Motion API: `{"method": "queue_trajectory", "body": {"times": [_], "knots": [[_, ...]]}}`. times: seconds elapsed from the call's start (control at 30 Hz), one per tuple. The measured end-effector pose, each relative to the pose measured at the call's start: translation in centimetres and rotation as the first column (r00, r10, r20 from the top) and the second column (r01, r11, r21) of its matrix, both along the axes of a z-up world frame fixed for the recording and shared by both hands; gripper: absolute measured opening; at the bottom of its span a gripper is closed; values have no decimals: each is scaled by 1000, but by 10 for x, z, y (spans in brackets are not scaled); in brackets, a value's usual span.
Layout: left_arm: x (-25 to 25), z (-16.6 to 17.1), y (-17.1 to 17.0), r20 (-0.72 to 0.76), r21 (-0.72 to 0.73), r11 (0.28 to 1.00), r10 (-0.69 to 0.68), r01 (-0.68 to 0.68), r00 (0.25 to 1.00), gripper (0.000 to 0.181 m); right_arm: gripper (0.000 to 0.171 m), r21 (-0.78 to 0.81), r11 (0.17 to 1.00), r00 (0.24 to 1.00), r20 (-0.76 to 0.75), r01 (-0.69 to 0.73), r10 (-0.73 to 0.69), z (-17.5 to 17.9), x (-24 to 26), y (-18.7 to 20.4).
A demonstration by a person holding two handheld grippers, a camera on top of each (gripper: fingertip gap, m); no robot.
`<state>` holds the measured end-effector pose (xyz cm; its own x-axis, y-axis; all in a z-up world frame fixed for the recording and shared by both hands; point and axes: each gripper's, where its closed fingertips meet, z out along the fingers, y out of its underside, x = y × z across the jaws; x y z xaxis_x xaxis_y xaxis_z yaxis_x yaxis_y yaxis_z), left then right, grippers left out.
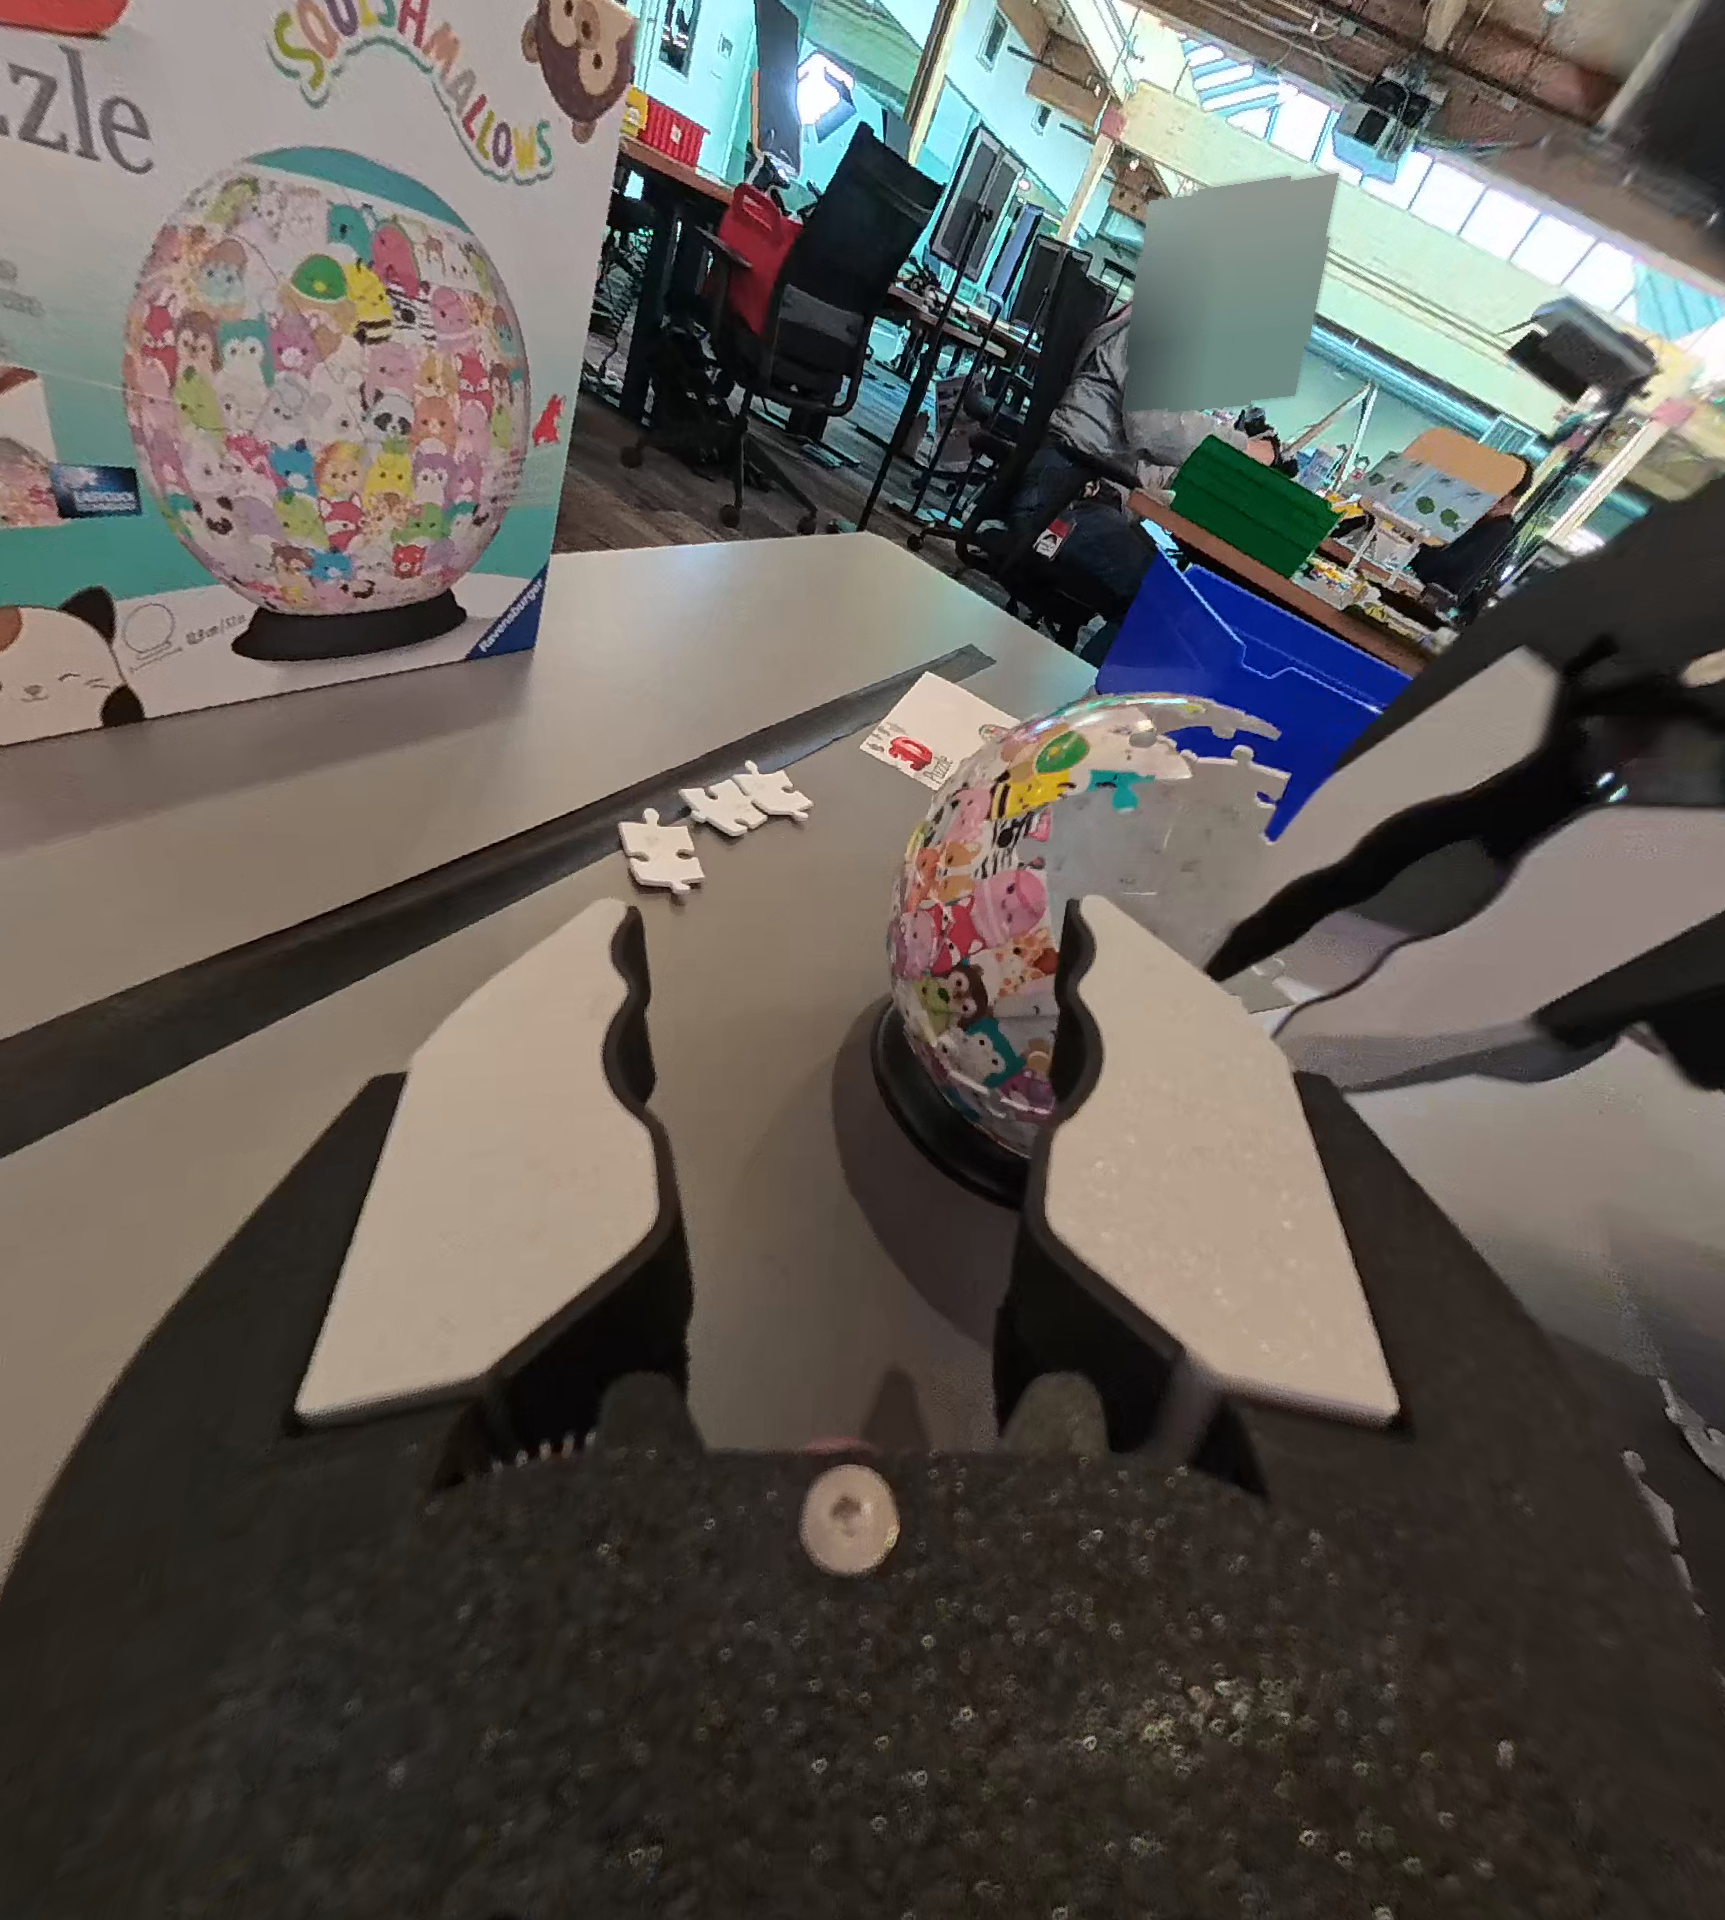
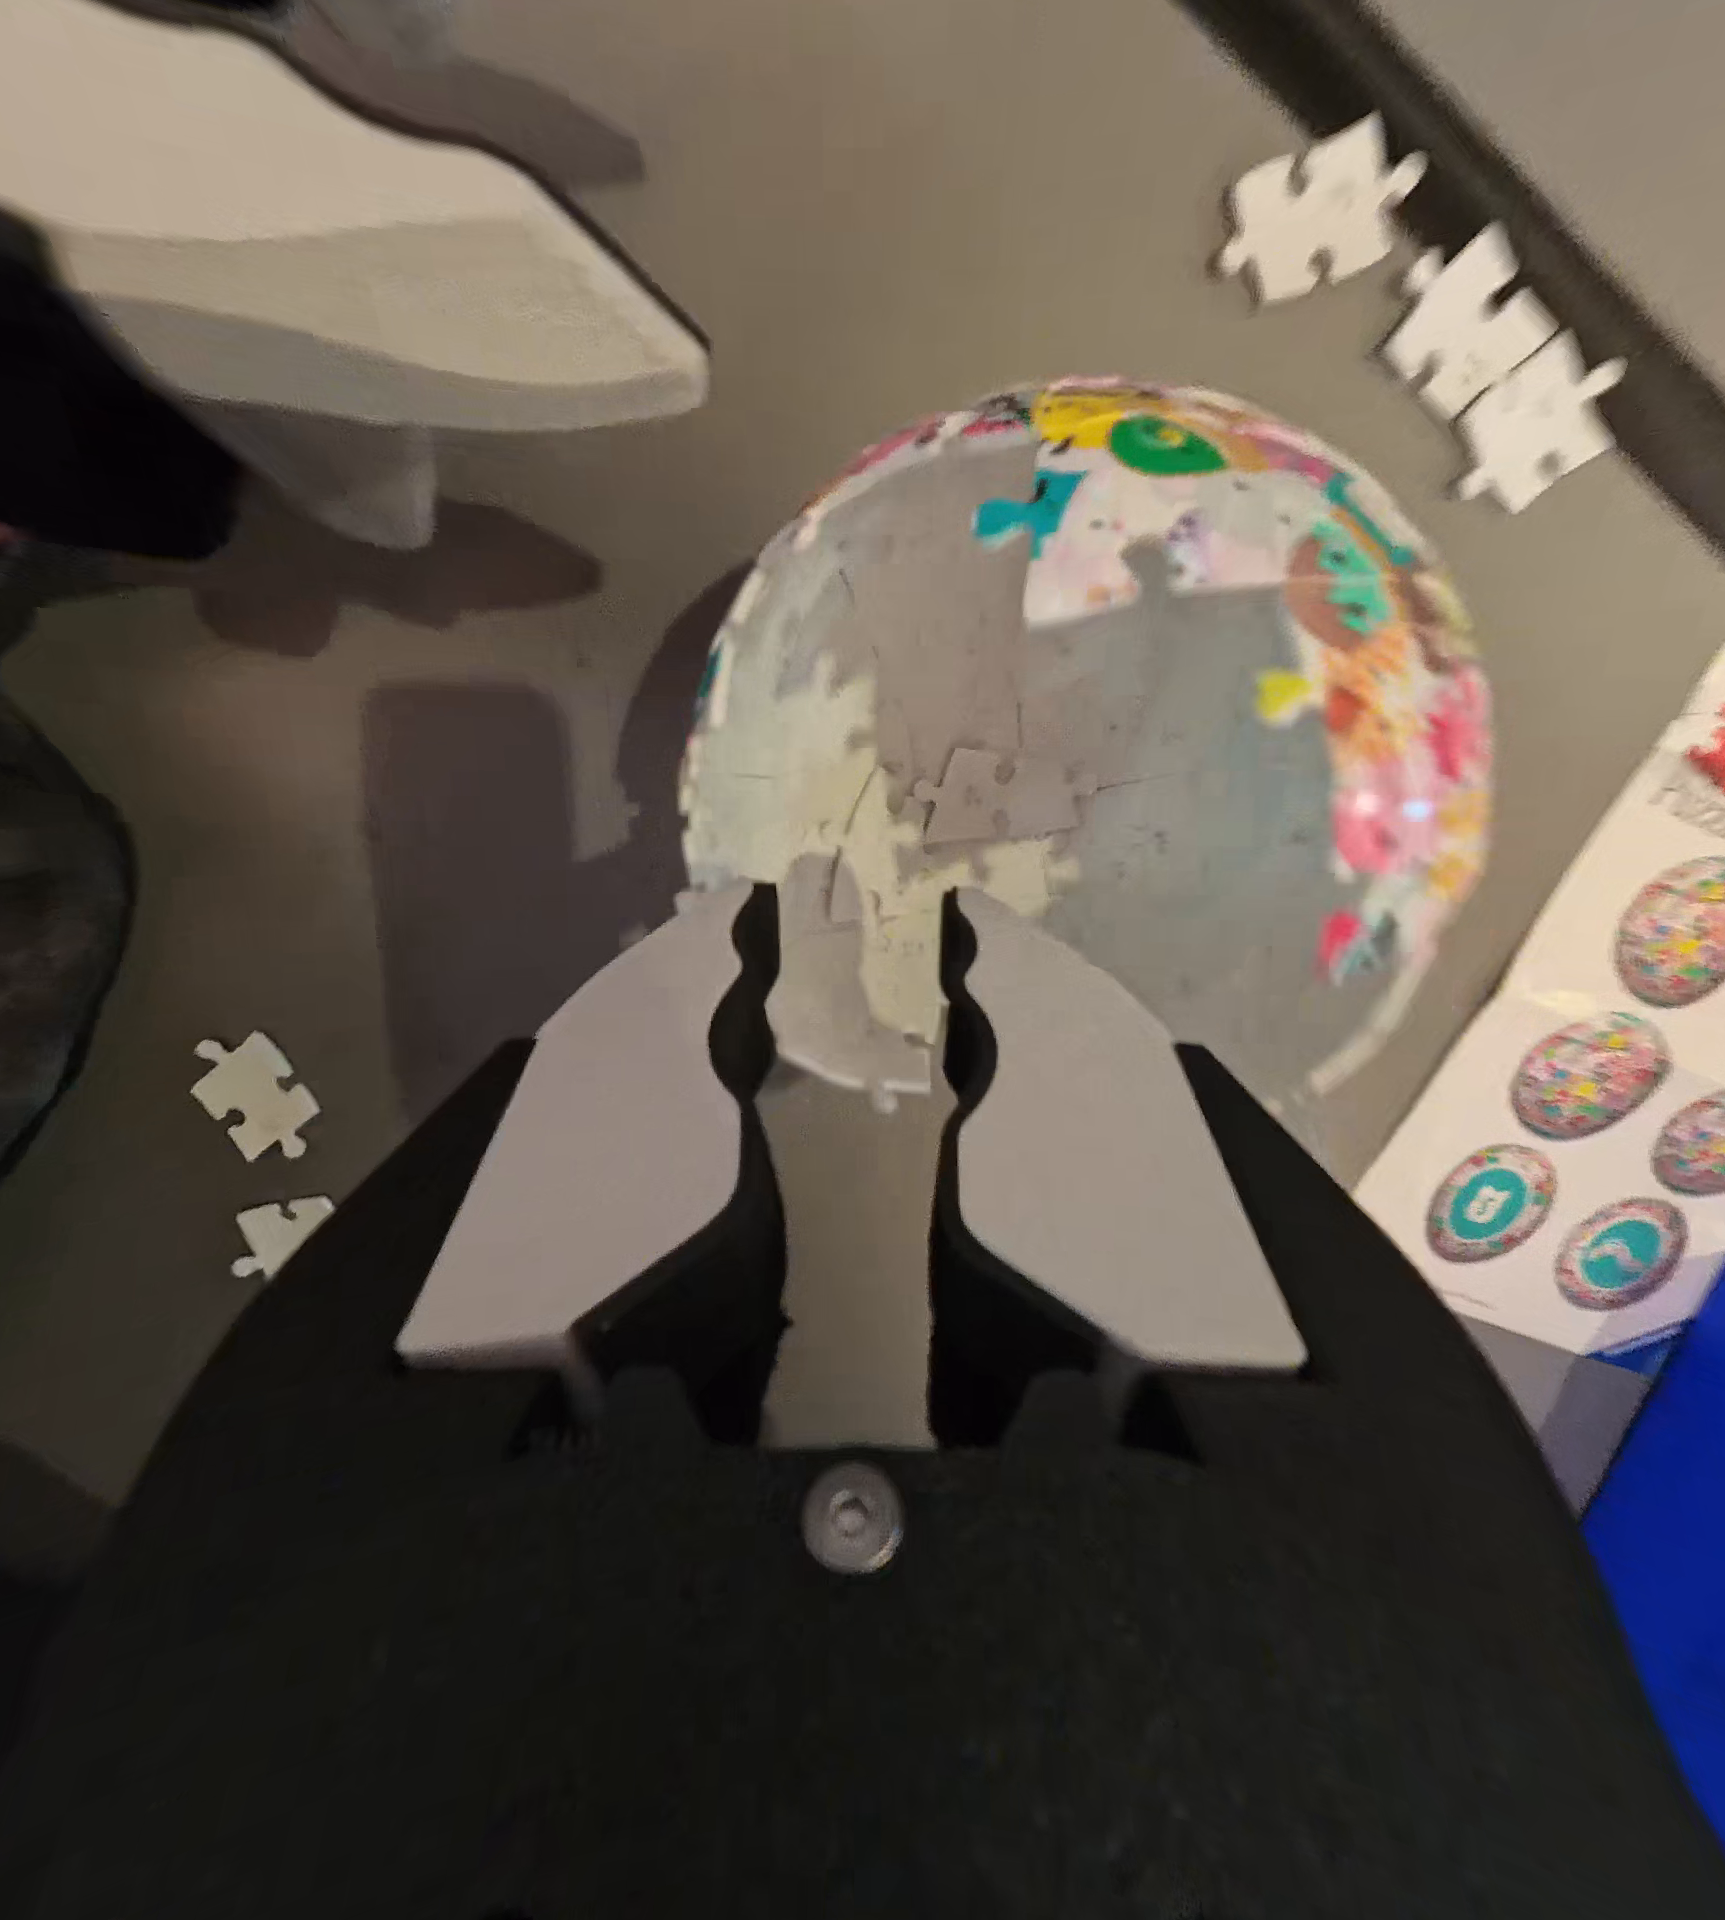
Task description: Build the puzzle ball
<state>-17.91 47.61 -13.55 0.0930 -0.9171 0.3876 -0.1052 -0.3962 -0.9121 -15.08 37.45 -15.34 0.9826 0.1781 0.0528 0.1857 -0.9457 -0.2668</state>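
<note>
Half-built puzzle ball [image 2: 1097,727] on its black stand [image 1: 941,1132], mid-counter [image 1: 733,623].

My left claw [image 1: 853,935] is spread beside the ball; my right claw [image 2: 858,914] hovers empty, slightly parted, at the open rim. I'd brace gently, then fetch a loose white piece [image 1: 666,847].

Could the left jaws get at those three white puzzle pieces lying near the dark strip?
Probably yes. The left gripper is open and empty, and the three white pieces lie ahead on bare table. The puzzle ball stands off to the side.
</note>
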Motion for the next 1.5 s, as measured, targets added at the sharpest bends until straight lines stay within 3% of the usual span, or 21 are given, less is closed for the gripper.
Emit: {"method": "queue_trajectory", "body": {"times": [0.1,0.2,0.3,0.37,0.4,0.47,0.5,0.63,0.8,0.93,1.2,1.5], "knots": [[-1,3,-2,13,6,1000,-9,9,1000,72,31,188,982,998,64,-27,15,31,11,-11],[-2,5,-6,18,27,1000,-12,11,1000,65,31,297,953,998,26,-54,49,28,9,-31],[-2,3,-8,-1,44,999,-15,15,1000,60,20,365,928,993,-53,-77,103,12,-15,-48],[-3,5,-8,2,55,998,-15,15,1000,53,2,445,892,995,-2,-84,95,10,-16,-48],[-4,6,-10,4,61,998,-23,22,1000,44,0,483,871,996,41,-89,79,10,-13,-46],[-7,10,-16,18,78,996,-49,48,999,8,0,536,839,993,111,-96,42,11,-6,-41],[-9,13,-16,24,87,995,-41,39,999,0,0,551,829,992,123,-98,36,11,-4,-39],[-18,27,-33,88,99,995,-8,-1,996,0,0,556,827,994,101,-80,29,7,-4,-36],[-8,22,-90,-2,271,958,-99,96,995,0,0,564,824,996,87,-64,17,2,4,-38],[2,8,-117,-107,372,911,-148,178,983,0,0,551,832,997,68,-57,23,-5,6,-38],[7,-9,-129,-197,348,901,-201,260,960,0,0,545,835,996,80,-70,32,-9,7,-36],[7,-9,-130,-205,380,891,-182,250,962,0,0,551,831,995,96,-82,34,-10,6,-35]]}}
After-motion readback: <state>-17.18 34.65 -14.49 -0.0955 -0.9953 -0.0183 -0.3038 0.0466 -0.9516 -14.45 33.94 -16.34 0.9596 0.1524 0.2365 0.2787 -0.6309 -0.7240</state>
